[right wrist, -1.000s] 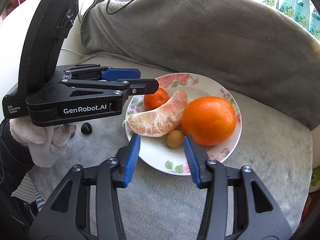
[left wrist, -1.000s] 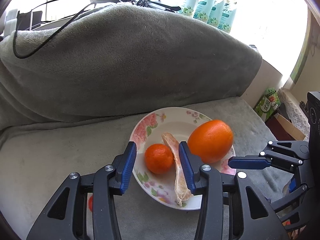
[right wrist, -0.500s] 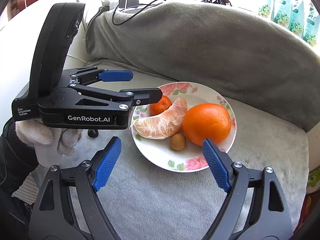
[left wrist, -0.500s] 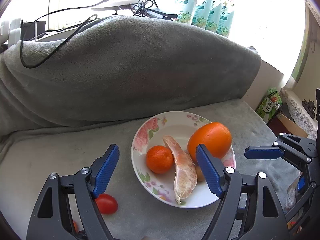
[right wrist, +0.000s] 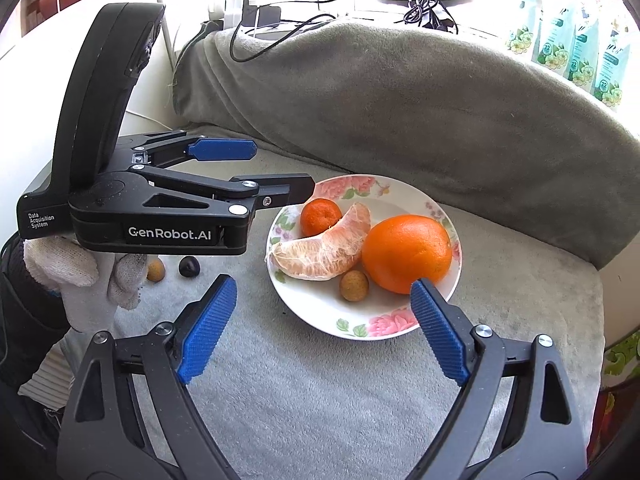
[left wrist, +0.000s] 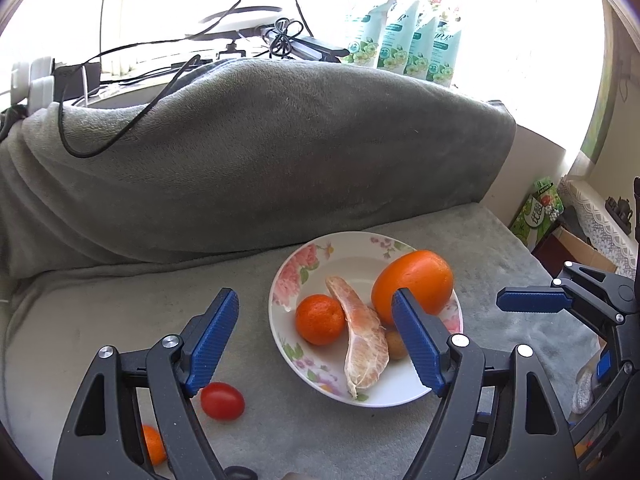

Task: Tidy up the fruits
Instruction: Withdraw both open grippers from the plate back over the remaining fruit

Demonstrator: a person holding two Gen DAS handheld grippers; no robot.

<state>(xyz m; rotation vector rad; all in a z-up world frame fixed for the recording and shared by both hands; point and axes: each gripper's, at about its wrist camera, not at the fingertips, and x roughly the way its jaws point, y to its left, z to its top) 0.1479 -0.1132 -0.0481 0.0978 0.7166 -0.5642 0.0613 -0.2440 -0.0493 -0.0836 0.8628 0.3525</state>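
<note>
While both hand-held grippers gape empty, a cherry tomato (left wrist: 222, 401) lies beside the plate (left wrist: 286, 280).

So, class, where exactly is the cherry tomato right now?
In the left wrist view, the cherry tomato lies on the grey blanket, lower left, off the plate, beside the left gripper.

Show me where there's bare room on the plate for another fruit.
The plate has bare room along its far rim, behind the mandarin and orange, and on its near side by the longan. Its middle, under the pomelo wedge, is crowded.
</note>
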